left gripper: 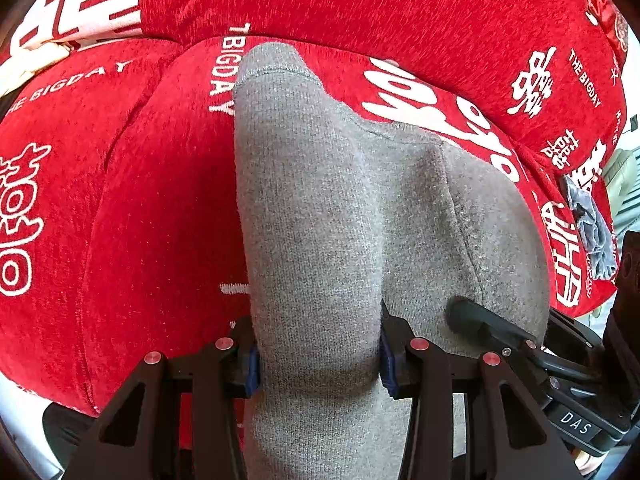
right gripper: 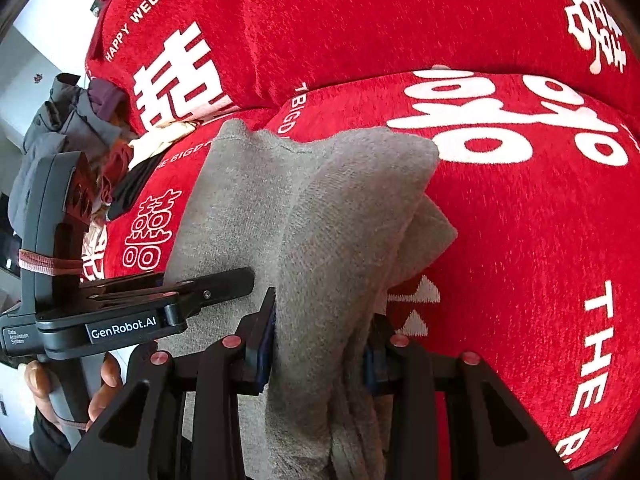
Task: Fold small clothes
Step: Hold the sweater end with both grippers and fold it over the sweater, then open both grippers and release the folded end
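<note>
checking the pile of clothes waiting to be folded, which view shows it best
The right wrist view shows it best: the pile of clothes sits at the left edge on the red sofa cover, with grey, purple, cream and black pieces visible. The left wrist view shows only a cream scrap at its upper left edge.

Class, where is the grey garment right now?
The grey garment fills the middle of both views, pinched between each hand-held gripper's fingers, draped over the red printed cover.
</note>
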A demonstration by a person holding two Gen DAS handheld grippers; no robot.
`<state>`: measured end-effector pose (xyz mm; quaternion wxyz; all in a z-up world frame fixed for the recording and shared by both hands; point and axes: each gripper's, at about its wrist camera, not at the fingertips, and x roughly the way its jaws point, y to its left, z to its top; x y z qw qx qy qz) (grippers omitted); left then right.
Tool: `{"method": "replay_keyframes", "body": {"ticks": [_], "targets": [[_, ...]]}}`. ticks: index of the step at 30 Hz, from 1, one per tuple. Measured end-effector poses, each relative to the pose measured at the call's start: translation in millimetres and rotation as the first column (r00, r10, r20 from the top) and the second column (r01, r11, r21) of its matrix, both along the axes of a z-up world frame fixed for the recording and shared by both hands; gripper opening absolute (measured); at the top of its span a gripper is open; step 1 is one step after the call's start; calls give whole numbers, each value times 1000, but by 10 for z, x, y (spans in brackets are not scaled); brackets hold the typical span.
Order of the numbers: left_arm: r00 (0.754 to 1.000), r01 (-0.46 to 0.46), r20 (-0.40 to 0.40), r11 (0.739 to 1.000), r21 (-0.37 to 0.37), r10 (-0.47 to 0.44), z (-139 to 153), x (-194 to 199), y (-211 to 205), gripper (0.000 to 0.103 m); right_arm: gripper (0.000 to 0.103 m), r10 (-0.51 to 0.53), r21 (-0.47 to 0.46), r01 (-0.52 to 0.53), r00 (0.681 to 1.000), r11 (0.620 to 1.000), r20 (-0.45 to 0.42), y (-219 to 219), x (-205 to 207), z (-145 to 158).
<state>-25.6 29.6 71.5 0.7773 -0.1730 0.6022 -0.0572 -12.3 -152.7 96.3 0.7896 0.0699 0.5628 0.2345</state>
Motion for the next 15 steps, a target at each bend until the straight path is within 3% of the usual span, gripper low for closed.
{"method": "replay_keyframes", "body": {"ticks": [11, 15], "targets": [[1000, -1, -10, 1000, -14, 1, -195, -29, 43, 49, 37, -6, -5, 6, 1000, 1000, -24, -28, 64, -198], [1000, -27, -10, 999, 18, 27, -249, -51, 110, 79, 46, -19, -15, 18, 999, 1000, -29, -128, 98, -325]]}}
